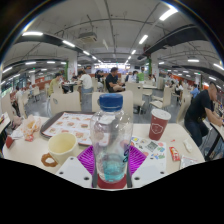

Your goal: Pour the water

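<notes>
Gripper view: a clear water bottle [111,138] with a blue cap stands upright, long axis vertical and cap uppermost, between the gripper [109,160] fingers, whose purple pads [136,160] press its lower body from both sides. The bottle base is hidden at the fingers. On the table [150,137] ahead stand a cream cup [61,148] and a red paper cup [158,124].

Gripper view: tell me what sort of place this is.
Probably a cafeteria or food court: people sit at rows of tables under ceiling strip lights, and a paper cup stands beside the gripped water bottle.
</notes>
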